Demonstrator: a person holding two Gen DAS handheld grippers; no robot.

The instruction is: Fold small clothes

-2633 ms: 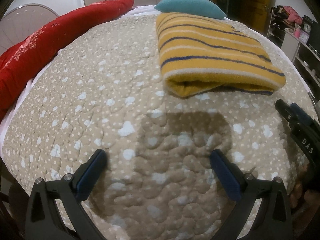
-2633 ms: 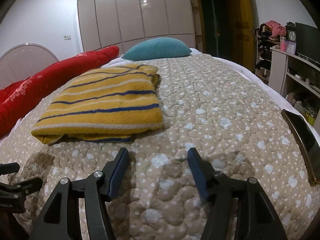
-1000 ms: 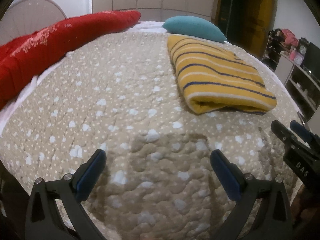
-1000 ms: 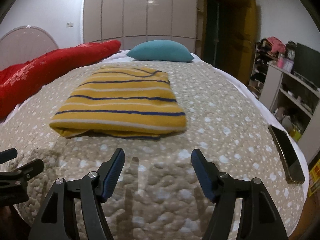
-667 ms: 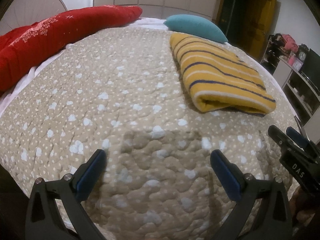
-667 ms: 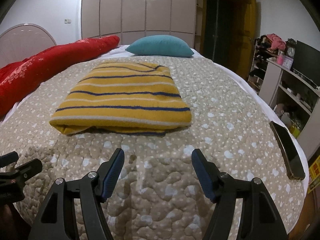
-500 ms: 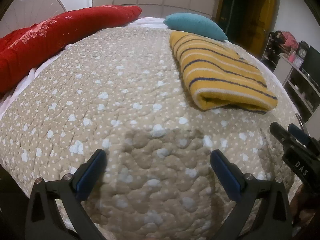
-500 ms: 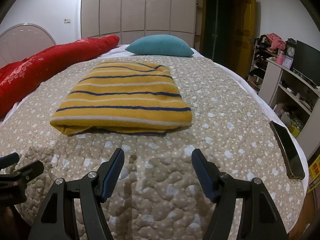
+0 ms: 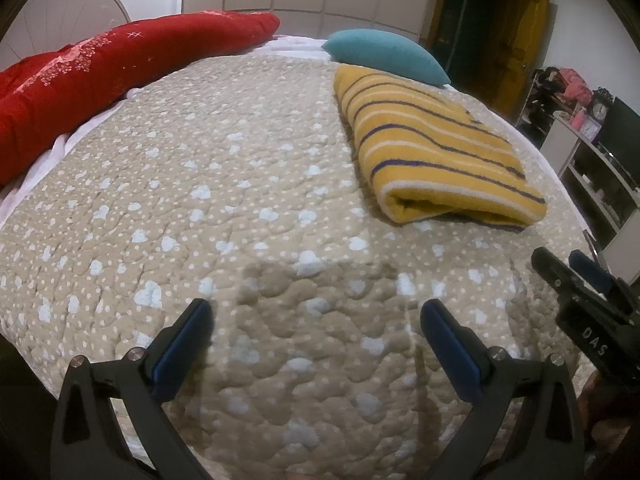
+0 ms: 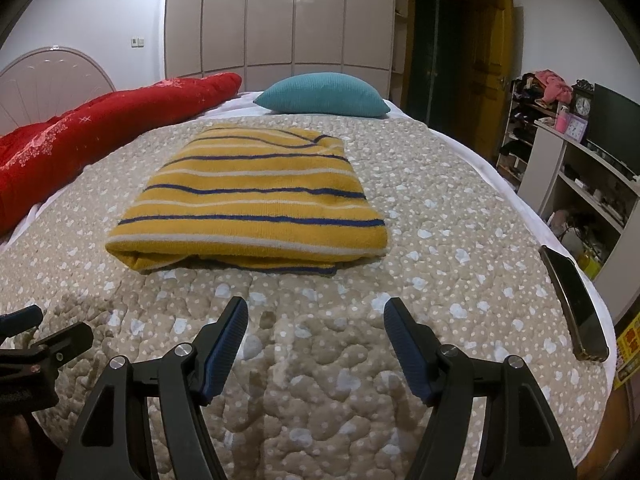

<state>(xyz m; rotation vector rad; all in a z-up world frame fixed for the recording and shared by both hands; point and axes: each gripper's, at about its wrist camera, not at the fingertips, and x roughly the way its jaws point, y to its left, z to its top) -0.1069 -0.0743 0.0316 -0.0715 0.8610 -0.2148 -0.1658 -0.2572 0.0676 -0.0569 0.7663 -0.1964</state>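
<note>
Striped garment [image 10: 248,200] folded on quilt [image 10: 440,208], phone [image 10: 576,304] near; both claws [image 9: 316,340] [image 10: 316,336] spread, empty.

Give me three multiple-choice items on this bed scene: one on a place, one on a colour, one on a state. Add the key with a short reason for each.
1. Where is the phone?
A. on the striped garment
B. near the bed's right edge
C. against the teal pillow

2. What colour are the garment's thin dark stripes?
A. blue
B. red
C. green

3. How is the right gripper?
A. shut on the garment
B. shut on the quilt
C. jaws open, holding nothing

Key: 1 B, it lies on the quilt by the right edge, apart from the garment. 2 A, blue lines cross the yellow cloth. 3 C, only bare quilt shows between the jaws.
</note>
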